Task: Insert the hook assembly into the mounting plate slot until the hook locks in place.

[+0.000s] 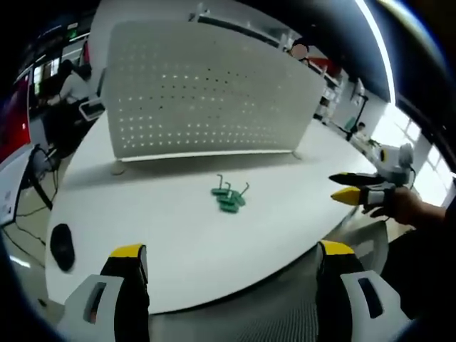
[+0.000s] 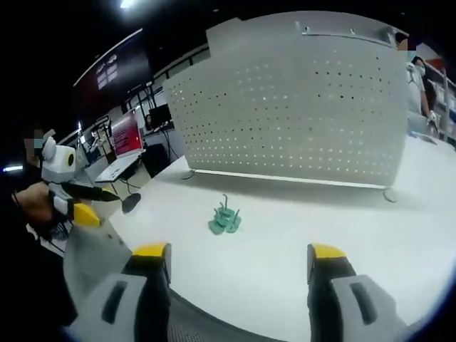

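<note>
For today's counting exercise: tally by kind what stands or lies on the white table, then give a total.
White perforated panel: 1
Cluster of green hooks, too small to count singly: 1
Black mouse-shaped object: 1
Total: 3

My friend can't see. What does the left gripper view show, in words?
A little pile of green hooks lies on a white table, in front of an upright white pegboard panel. The left hand-held gripper is open, at the table's near edge. The right hand-held gripper, held in a hand, comes in from the right.
</note>
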{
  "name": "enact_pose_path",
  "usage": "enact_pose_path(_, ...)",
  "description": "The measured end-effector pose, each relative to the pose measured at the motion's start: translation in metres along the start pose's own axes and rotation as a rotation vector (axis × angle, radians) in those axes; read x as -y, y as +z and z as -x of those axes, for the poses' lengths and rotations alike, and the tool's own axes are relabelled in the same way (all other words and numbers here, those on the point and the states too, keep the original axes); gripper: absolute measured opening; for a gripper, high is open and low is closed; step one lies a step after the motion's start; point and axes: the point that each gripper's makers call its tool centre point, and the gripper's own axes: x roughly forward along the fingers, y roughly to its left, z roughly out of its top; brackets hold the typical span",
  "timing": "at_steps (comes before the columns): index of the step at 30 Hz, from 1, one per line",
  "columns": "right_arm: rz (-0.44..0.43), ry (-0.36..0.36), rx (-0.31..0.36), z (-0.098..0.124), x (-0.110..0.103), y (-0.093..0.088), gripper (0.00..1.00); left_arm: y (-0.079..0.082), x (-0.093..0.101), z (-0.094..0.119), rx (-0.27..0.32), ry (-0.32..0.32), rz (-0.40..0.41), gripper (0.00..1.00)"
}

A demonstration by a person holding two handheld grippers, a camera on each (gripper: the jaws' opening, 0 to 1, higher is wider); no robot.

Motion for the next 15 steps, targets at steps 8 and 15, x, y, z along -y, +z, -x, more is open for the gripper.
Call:
enact_pose_path(8, -0.014, -0.003, -0.005, -0.0007, 0.0045, -0.0022, 0.71, 0.0026, 0.0004, -0.0031, -0.001, -0.002, 0.005, 1.0)
enact_pose_path(15, 0.003, 0.008, -0.02, -0.0071, 0.0035, -0.0021, 0.67, -0.0018, 0.0014, -0.0055, -0.009, -0.005, 0.019, 0.99)
